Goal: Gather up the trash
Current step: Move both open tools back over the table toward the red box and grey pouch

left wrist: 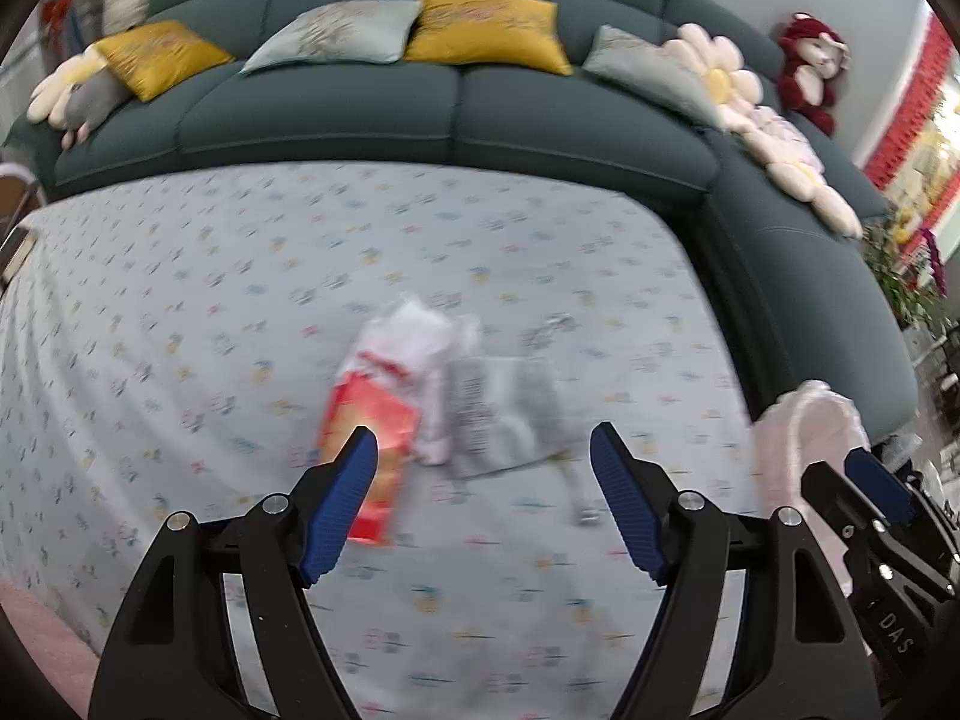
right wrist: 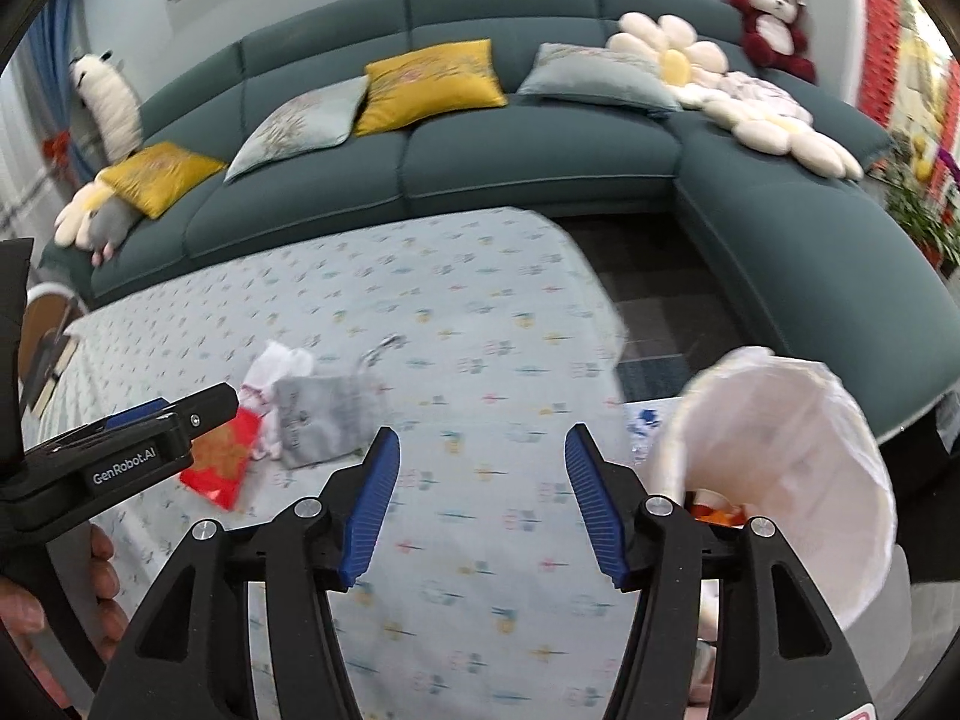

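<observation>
A red snack wrapper (left wrist: 366, 450) lies on the patterned table cloth (left wrist: 180, 312), beside a crumpled white wrapper (left wrist: 414, 342) and a grey printed pouch (left wrist: 504, 414). My left gripper (left wrist: 483, 450) is open and empty just above and in front of them, its left finger over the red wrapper. In the right wrist view the same red wrapper (right wrist: 219, 462), white wrapper (right wrist: 279, 369) and grey pouch (right wrist: 324, 414) lie to the left. My right gripper (right wrist: 483, 450) is open and empty over bare cloth. A white-lined trash bin (right wrist: 798, 474) stands at the table's right, with some trash inside.
A dark teal corner sofa (right wrist: 540, 162) with yellow and grey cushions and plush toys wraps around the table's far and right sides. Dark floor (right wrist: 648, 294) shows between table and sofa. The bin's liner also shows in the left wrist view (left wrist: 804, 438).
</observation>
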A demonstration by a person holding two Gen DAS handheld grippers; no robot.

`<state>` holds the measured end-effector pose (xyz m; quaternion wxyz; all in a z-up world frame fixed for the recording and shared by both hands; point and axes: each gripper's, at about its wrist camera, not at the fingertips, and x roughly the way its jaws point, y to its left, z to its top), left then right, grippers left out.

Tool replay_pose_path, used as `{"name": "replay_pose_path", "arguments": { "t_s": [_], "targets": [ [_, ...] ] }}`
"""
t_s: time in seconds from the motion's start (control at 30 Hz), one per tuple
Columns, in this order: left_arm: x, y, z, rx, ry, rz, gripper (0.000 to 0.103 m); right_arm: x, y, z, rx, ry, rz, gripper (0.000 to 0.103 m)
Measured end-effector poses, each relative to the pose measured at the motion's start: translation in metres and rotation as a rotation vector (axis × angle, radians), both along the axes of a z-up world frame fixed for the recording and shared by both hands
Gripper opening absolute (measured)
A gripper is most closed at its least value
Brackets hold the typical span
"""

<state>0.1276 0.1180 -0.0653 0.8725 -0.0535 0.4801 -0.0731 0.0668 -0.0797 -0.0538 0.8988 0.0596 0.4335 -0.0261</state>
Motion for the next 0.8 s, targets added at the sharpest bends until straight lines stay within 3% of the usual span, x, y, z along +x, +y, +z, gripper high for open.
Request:
{"name": "replay_pose_path", "arguments": {
  "t_s": [0.27,0.47,0.57,0.63,0.67,0.73,0.8],
  "targets": [
    [0.013,0.05,-0.035,-0.012,0.072,0.059,0.069,0.033,0.058,-0.032,-0.004,0.073,0.088,0.056],
    [0.022,0.061,-0.06,-0.035,0.125,0.028,0.056,0.058,0.087,-0.055,-0.006,0.12,0.125,0.056],
    [0.027,0.064,-0.072,-0.066,0.159,0.01,0.039,0.07,0.099,-0.067,-0.008,0.144,0.141,0.056],
    [0.03,0.067,-0.076,-0.091,0.17,0.001,0.019,0.078,0.106,-0.073,-0.01,0.157,0.151,0.056],
    [0.03,0.068,-0.077,-0.109,0.173,-0.01,0.018,0.081,0.108,-0.077,-0.012,0.163,0.156,0.056],
    [0.031,0.069,-0.076,-0.123,0.166,-0.021,0.005,0.086,0.113,-0.082,-0.016,0.172,0.165,0.056],
    [0.032,0.071,-0.075,-0.131,0.16,-0.015,0.004,0.093,0.118,-0.088,-0.015,0.182,0.17,0.056]
  ]
}}
